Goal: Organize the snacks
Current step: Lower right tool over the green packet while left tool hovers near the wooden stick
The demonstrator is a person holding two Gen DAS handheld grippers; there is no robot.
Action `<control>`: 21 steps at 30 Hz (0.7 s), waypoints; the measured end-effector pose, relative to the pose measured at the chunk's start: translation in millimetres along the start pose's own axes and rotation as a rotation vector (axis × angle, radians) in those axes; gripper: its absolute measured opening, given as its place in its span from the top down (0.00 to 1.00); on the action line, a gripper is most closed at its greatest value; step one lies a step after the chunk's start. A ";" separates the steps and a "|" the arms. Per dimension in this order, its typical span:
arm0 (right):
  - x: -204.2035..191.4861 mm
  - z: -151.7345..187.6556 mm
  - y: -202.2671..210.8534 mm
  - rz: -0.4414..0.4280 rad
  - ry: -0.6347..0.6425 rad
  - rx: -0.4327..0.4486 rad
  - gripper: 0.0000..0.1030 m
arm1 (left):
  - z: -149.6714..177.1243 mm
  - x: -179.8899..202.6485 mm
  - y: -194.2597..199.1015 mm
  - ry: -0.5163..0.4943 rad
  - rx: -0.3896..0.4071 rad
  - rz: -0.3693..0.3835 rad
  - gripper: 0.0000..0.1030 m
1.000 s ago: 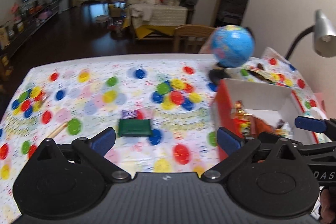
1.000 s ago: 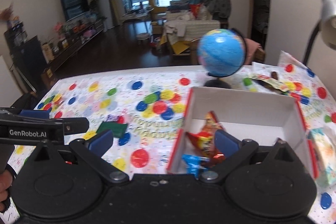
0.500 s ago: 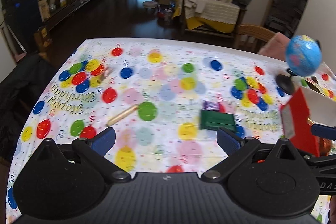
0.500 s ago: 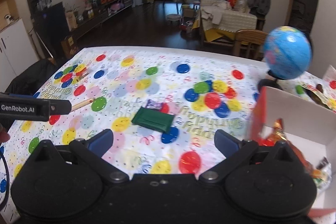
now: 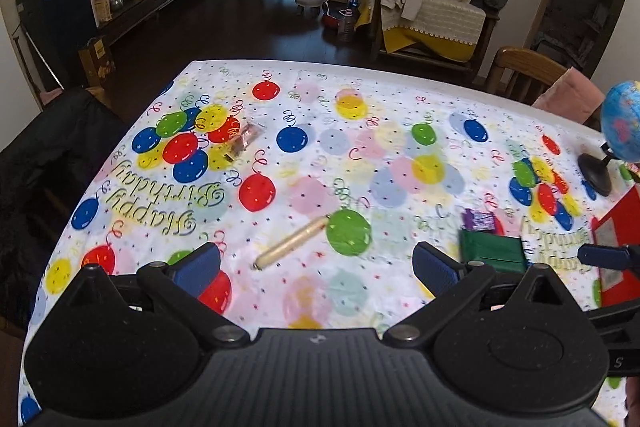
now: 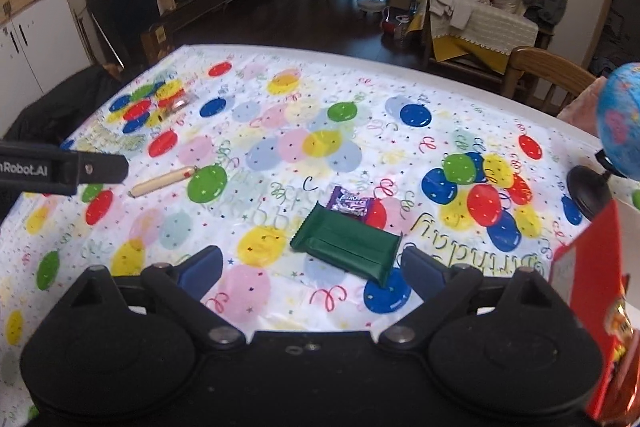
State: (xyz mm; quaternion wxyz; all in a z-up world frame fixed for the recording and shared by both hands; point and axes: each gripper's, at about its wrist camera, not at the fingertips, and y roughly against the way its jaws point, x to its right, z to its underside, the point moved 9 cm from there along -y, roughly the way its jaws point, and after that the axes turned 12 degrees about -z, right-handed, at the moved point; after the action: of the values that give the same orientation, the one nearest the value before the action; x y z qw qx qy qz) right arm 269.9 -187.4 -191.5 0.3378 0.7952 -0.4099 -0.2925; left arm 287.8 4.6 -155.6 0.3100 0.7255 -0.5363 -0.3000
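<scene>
Since a second ago we see both views swung away from the red box [image 6: 600,291], which then filled the right side with its snacks showing and now sits only at the right edge. More of the balloon-print bench [image 6: 280,99] has come into sight, along with a tan stick snack [image 5: 294,241] and a small brownish wrapper [image 5: 244,143] near the far left balloon cluster.

The green packet [image 6: 346,247] lies flat on the bench, and in the right wrist view it has drawn in close: it rests in the gap between the fingers of the right gripper [image 6: 310,267], nearer the right-hand finger, with neither pad touching it. Those fingers stand wide apart and have just been closing a little. A purple wrapper [image 6: 348,205] lies just beyond the packet's far edge.

In the left wrist view the stick snack lies just ahead of the left gripper [image 5: 316,263], roughly between its fingers and a little beyond their tips, one end beside a green balloon print. These fingers are spread wide too, with nothing gripped. The green packet sits just beyond the right-hand finger here.

A blue globe [image 6: 620,123] on a black base stands at the bench's right edge, behind the box.
</scene>
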 end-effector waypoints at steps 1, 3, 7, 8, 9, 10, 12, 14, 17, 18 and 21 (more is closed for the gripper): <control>1.6 -1.2 -5.0 0.001 0.006 -0.007 0.09 | -1.1 -0.8 -4.6 -0.004 0.002 -0.003 0.00; 5.0 -3.2 -12.9 0.005 0.019 -0.017 0.09 | -2.8 -2.0 -14.8 -0.009 -0.004 -0.007 0.00; 11.5 -7.3 -26.5 -0.001 0.048 -0.039 0.11 | -5.6 0.5 -32.1 -0.028 -0.007 -0.003 0.00; 12.2 -8.2 -30.2 -0.003 0.060 -0.045 0.11 | -6.3 2.0 -35.8 -0.038 -0.003 -0.004 0.00; 12.6 -9.2 -34.0 -0.006 0.072 -0.050 0.11 | -6.5 3.9 -38.9 -0.050 -0.001 -0.003 0.00; 13.2 -10.1 -37.9 -0.006 0.084 -0.055 0.12 | -6.6 5.8 -42.1 -0.062 0.002 -0.001 0.00; 14.6 -12.1 -46.0 -0.011 0.104 -0.066 0.13 | -7.1 9.3 -49.4 -0.084 0.004 0.000 0.00; 17.3 -13.4 -54.4 -0.015 0.125 -0.081 0.14 | -7.0 11.0 -57.9 -0.100 0.002 -0.001 0.00; 23.5 -13.3 -66.9 -0.020 0.154 -0.110 0.16 | -6.7 11.7 -71.2 -0.114 -0.009 0.001 0.00; 25.8 -12.2 -70.3 -0.024 0.163 -0.121 0.16 | -6.7 12.2 -74.9 -0.116 -0.013 0.002 0.00; 31.6 -8.8 -79.5 -0.044 0.182 -0.152 0.15 | -8.0 16.6 -83.3 -0.099 -0.036 0.021 0.00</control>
State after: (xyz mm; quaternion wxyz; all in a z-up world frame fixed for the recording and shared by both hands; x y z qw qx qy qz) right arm 328.1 -177.1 -253.9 0.4264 0.7994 -0.3365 -0.2567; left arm 347.3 9.0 -216.5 0.2992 0.6984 -0.5530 -0.3418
